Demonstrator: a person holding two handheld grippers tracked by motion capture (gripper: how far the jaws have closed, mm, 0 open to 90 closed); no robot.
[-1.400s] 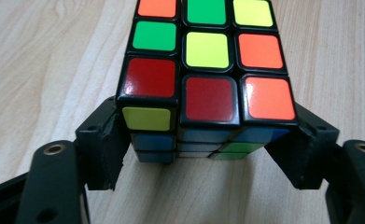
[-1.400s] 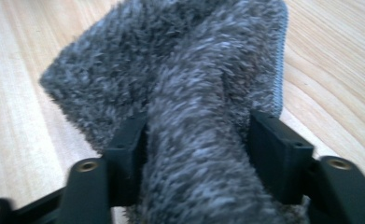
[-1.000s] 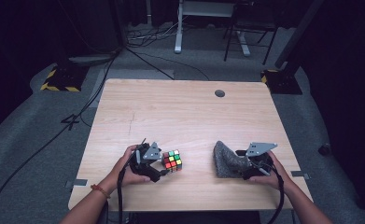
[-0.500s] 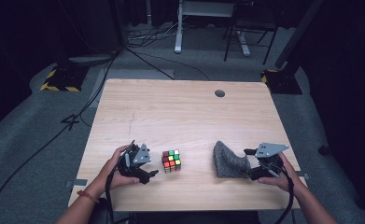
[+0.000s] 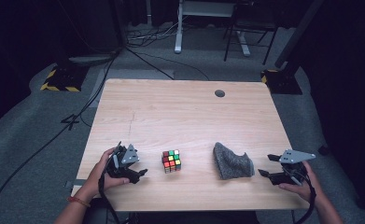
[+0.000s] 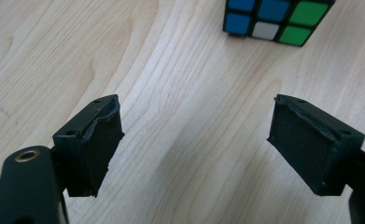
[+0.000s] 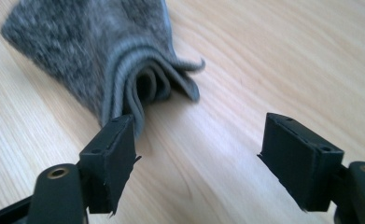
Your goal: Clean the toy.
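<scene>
Both my grippers, left (image 5: 140, 175) and right (image 5: 263, 164), stand apart, empty; approach scrambled plastic puzzle cube (image 5: 171, 161) and probably folded grey knitted cloth (image 5: 233, 162) squarely

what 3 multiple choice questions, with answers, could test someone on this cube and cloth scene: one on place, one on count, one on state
1. Where is the puzzle cube?
A. between left gripper and grey cloth
B. on the cloth
C. by the table's far edge

2. How many cubes lie on the table?
A. three
B. one
C. none

3. The right gripper is:
A. shut on the cloth
B. shut on the cube
C. open

Answers: 1 A, the high view shows it there; 2 B, a single cube; 3 C, the right gripper view shows jaws apart, holding nothing.
</scene>
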